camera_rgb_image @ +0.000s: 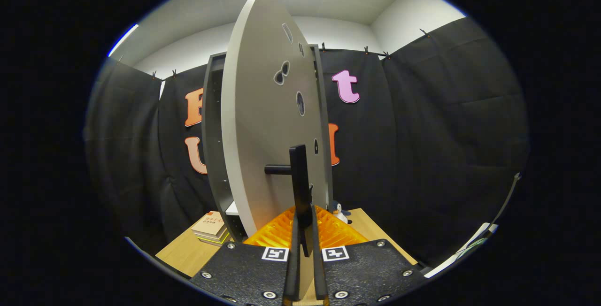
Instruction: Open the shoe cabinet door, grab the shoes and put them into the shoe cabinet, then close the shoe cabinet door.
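Note:
The shoe cabinet [213,146] is a tall dark frame standing on the wooden table straight ahead. Its grey door [263,127] is swung out toward me, nearly edge-on, with the inside of the cabinet visible to its left. A black vertical bar handle [299,179] stands off the door on a short post. My gripper [305,249] is shut on the lower end of that handle, and the bar runs down between the two fingers [292,268].
A stack of books [211,226] lies on the wooden table [185,252] left of the cabinet's foot. A small white and dark figure [339,210] stands just right of the door's base. Black cloth walls close in behind and to both sides.

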The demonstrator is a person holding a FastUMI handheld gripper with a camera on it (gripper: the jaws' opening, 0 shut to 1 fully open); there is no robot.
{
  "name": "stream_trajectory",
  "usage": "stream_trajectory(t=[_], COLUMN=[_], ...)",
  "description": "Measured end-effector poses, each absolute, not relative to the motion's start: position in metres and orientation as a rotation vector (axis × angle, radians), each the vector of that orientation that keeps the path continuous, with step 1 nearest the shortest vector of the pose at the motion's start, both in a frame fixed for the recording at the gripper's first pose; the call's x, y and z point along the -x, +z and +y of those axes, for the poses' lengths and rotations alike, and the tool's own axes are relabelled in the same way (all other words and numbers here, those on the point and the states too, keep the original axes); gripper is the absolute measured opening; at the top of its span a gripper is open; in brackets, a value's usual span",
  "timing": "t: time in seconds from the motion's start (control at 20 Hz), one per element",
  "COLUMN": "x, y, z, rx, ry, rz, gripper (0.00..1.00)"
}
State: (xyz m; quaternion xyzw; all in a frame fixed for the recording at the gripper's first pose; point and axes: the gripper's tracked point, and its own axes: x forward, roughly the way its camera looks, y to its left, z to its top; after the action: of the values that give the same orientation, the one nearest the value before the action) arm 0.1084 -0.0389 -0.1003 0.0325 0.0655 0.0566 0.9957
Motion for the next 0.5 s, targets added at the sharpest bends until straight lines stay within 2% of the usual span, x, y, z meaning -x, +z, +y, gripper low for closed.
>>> stream_trajectory(t=[0.5], x=[-0.109], y=[-0.124], z=[-0.123], rx=[-0.067], ry=[0.080], rz=[0.169], gripper=[0.10])
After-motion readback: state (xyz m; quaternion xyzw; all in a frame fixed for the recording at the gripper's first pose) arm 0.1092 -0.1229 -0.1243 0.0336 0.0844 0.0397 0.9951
